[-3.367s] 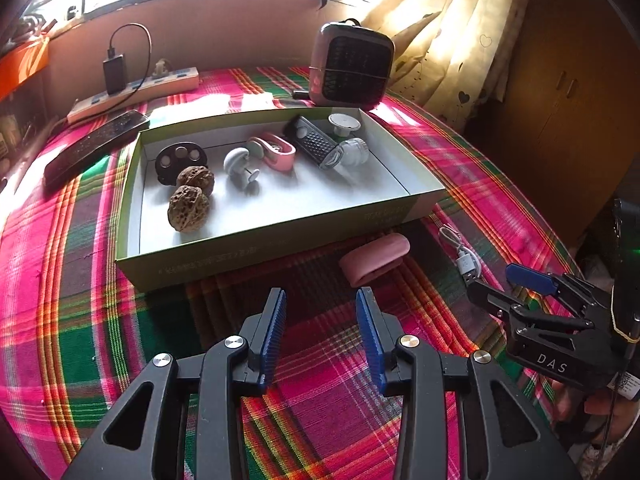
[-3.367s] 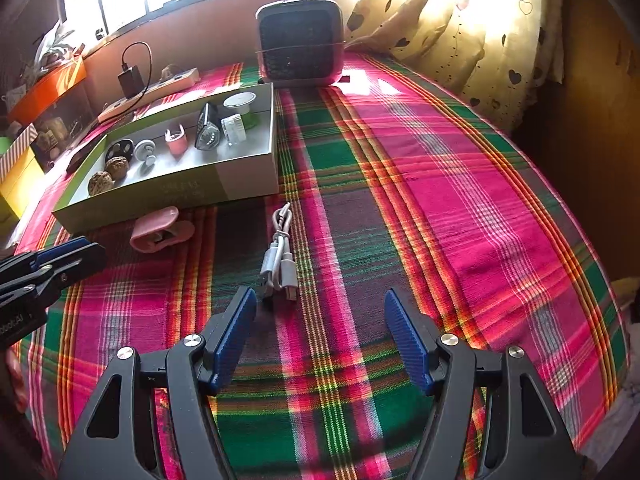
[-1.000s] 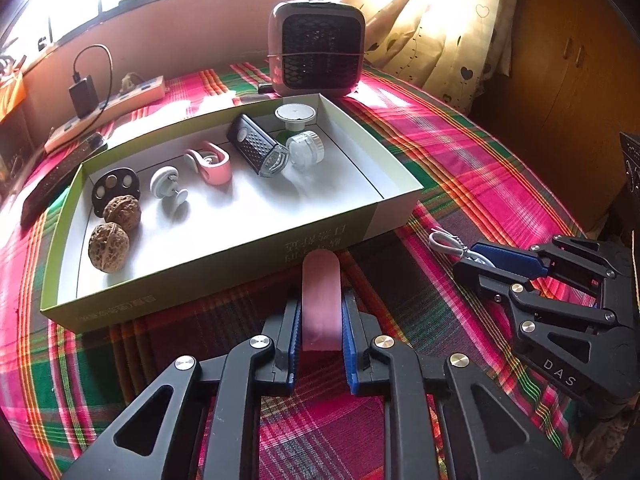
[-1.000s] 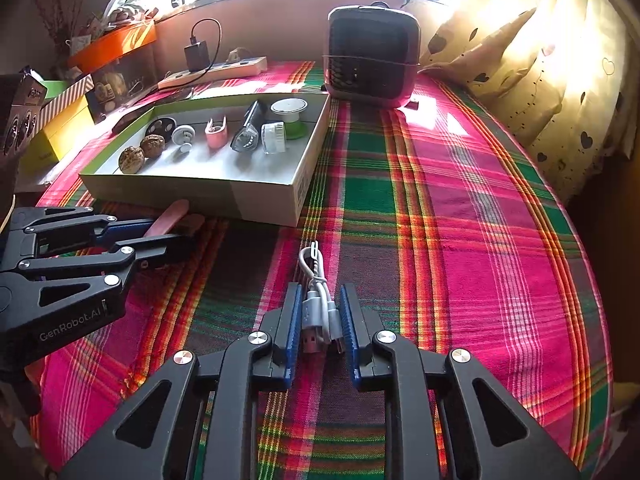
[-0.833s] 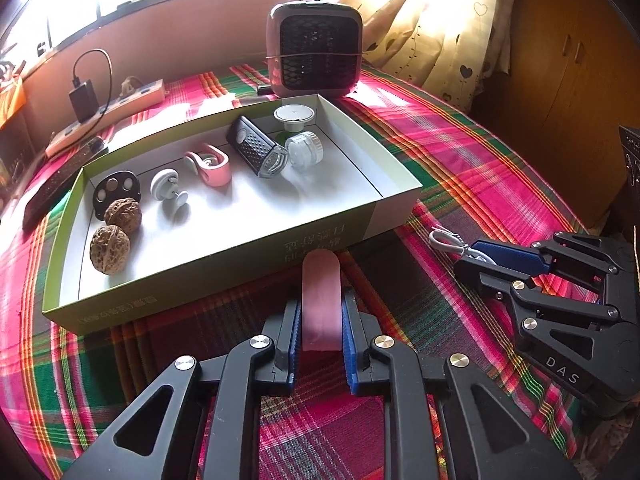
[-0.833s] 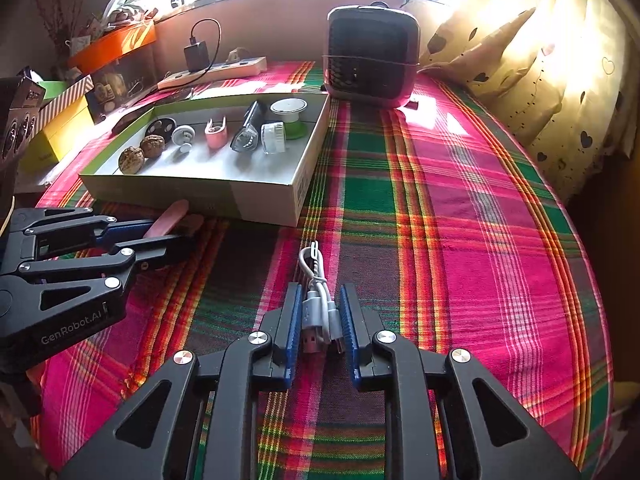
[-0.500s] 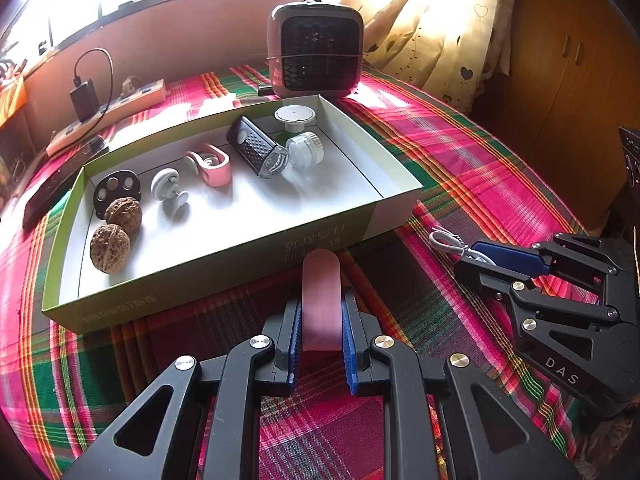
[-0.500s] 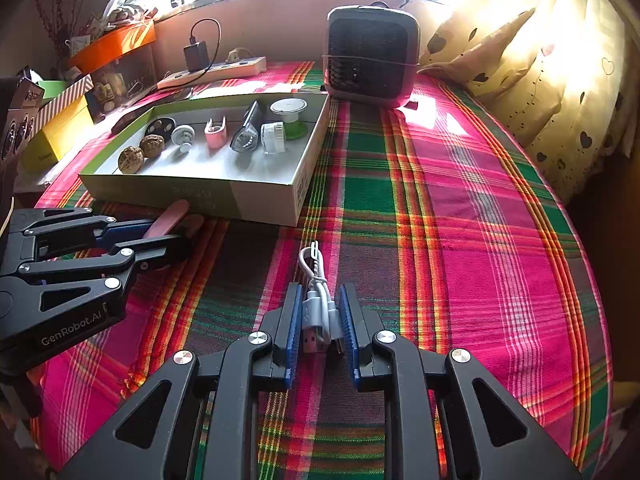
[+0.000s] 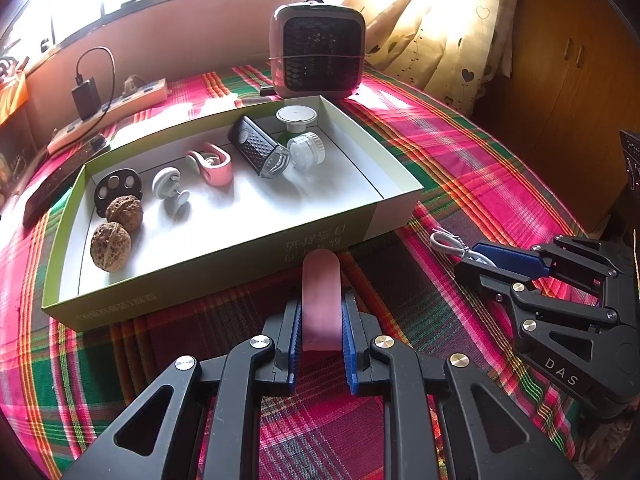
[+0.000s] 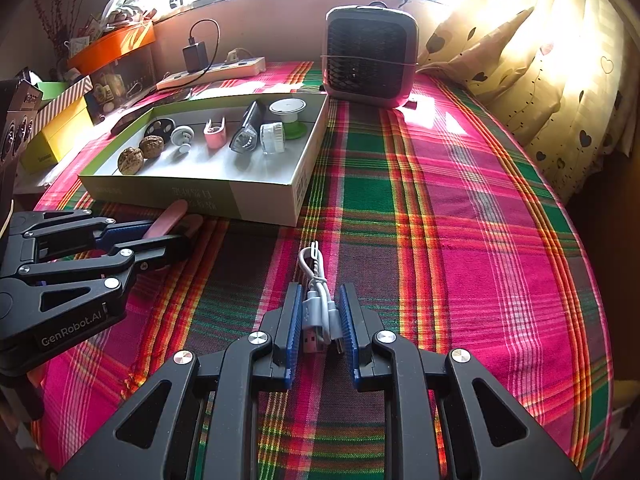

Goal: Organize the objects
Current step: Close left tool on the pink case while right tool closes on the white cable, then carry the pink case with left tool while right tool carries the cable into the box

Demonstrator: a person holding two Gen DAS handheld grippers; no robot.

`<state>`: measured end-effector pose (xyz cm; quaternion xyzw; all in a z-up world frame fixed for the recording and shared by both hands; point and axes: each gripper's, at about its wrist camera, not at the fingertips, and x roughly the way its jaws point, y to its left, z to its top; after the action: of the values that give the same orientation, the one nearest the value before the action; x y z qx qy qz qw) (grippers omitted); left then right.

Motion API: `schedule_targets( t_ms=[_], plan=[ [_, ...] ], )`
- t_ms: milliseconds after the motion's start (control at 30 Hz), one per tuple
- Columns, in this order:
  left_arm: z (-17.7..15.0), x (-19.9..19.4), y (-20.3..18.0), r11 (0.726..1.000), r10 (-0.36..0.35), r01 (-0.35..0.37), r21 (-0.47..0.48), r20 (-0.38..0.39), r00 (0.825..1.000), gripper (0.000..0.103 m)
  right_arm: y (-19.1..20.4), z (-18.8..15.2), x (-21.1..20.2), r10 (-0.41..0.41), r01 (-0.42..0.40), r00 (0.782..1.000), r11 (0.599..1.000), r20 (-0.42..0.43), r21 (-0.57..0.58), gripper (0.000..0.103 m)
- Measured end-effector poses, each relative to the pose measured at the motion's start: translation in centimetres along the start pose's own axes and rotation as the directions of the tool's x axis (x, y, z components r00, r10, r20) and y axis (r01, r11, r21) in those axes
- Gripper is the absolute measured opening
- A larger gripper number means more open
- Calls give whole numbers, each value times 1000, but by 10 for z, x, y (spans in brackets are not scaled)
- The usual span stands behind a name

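Observation:
My left gripper [image 9: 320, 312] is shut on a pink oblong case [image 9: 321, 296], held just in front of the near wall of the green-and-white box [image 9: 224, 268]. The case also shows in the right wrist view [image 10: 166, 214]. My right gripper [image 10: 319, 312] is shut on a coiled white USB cable [image 10: 318, 296] on the plaid cloth; the cable's loop shows in the left wrist view [image 9: 448, 240]. The box holds two walnuts [image 9: 110, 246], a pink clip [image 9: 212, 164], a black grater-like item [image 9: 258, 152] and several small white pieces.
A small heater [image 9: 318, 50] stands behind the box. A power strip [image 9: 108, 112] with a plugged charger lies at the back left, with a dark remote [image 9: 60, 178] beside it. Curtains [image 10: 540, 60] hang at the right. Yellow and orange boxes [image 10: 60, 128] sit at the far left.
Since 3.4 s ago both grippers have closed: the left on the pink case, the right on the cable. Over the last second the left gripper has risen slightly with the case; the right is still.

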<state>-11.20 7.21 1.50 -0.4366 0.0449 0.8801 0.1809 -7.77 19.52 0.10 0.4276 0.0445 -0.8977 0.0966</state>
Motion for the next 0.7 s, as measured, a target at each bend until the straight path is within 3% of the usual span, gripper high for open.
schedule_targets(
  t_ms=[700],
  plan=[
    [-2, -9, 2, 1000, -1, 1, -18, 19, 1000, 16, 0, -2, -7, 32, -33, 999, 999, 16, 17, 19]
  ],
)
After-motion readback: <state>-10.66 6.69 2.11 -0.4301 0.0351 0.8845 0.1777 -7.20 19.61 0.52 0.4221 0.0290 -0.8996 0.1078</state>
